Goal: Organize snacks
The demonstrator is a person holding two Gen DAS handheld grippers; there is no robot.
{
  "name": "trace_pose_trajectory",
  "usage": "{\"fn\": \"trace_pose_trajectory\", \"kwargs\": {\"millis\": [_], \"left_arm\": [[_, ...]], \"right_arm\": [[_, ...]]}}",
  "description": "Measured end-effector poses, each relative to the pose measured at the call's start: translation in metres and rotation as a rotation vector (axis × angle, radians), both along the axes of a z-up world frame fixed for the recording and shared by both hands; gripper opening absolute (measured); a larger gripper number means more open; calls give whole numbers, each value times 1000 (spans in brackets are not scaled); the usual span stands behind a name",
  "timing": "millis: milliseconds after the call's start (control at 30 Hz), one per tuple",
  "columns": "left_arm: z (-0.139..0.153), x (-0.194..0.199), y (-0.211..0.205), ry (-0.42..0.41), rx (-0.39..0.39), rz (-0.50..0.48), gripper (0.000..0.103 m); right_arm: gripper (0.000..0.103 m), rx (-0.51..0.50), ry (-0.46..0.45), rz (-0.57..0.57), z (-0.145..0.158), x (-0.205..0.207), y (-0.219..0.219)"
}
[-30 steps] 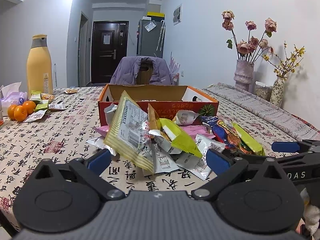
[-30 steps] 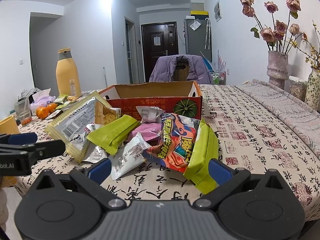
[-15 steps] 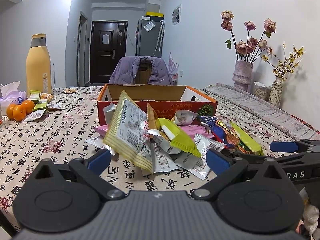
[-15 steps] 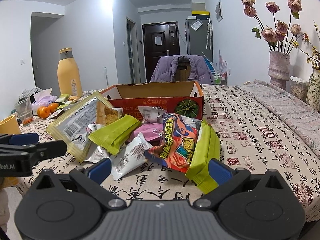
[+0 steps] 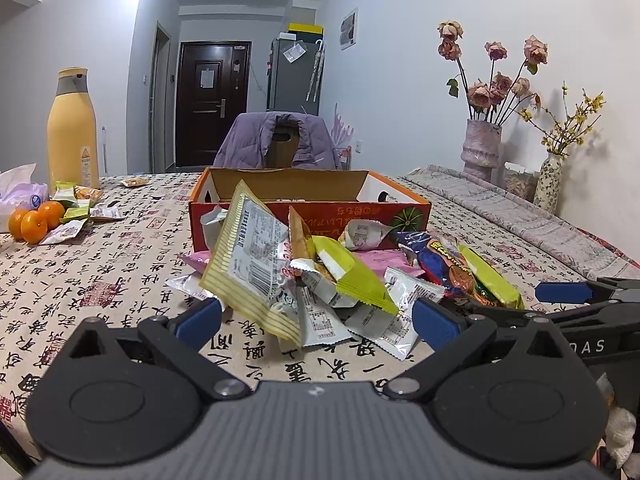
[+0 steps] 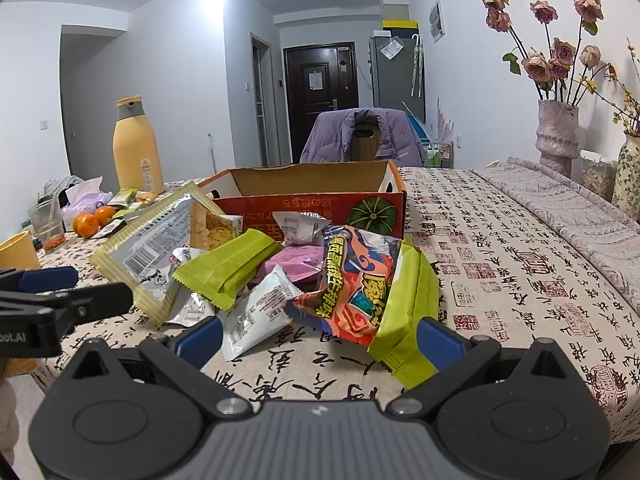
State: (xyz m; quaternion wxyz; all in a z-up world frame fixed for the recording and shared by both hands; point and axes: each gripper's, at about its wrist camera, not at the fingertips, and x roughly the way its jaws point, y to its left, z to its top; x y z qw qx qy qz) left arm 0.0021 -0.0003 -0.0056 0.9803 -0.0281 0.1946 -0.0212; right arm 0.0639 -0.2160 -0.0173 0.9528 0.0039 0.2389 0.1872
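Observation:
A pile of snack packets lies on the table in front of an open orange cardboard box [image 5: 308,216] [image 6: 312,200]. The pile holds a large yellow-edged packet [image 5: 248,264] [image 6: 148,248], lime-green packets [image 5: 352,276] [image 6: 228,264], a colourful orange-blue bag [image 6: 352,284] [image 5: 444,268] and white sachets [image 6: 256,308]. My left gripper [image 5: 316,320] is open and empty just short of the pile. My right gripper [image 6: 318,338] is open and empty, with the pile's near edge between its fingers.
A tall yellow bottle [image 5: 72,128] [image 6: 136,148], oranges [image 5: 36,220] [image 6: 94,220] and a few loose snacks [image 5: 80,208] stand at the left. Two vases with flowers [image 5: 484,148] [image 6: 556,136] stand at the right. A chair with a purple jacket [image 5: 280,144] is behind the table.
Both grippers have shifted only slightly, easing a little toward the pile. Nothing was taken hold of.

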Motion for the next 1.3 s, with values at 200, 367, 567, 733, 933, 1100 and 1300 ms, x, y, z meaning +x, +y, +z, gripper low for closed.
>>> {"fn": "trace_pose_trajectory", "kwargs": {"millis": [200, 367, 567, 733, 933, 1100, 1300], "left_arm": [[-1, -1, 5, 0, -14, 2, 103], [-1, -1, 5, 2, -20, -2, 103], [-2, 0, 4, 6, -20, -7, 103], [-2, 0, 4, 6, -20, -6, 103], [-4, 1, 3, 9, -20, -9, 103], [-4, 1, 3, 12, -23, -11, 103], [-3, 2, 3, 15, -24, -9, 103]], "right_arm": [[103, -2, 2, -7, -1, 0, 0], [103, -5, -2, -8, 0, -1, -2], [103, -6, -3, -10, 1, -1, -2], [103, -5, -2, -9, 0, -1, -2], [103, -5, 1, -10, 0, -1, -2], [103, -4, 1, -9, -1, 0, -3], [103, 6, -8, -5, 1, 3, -4]]}}
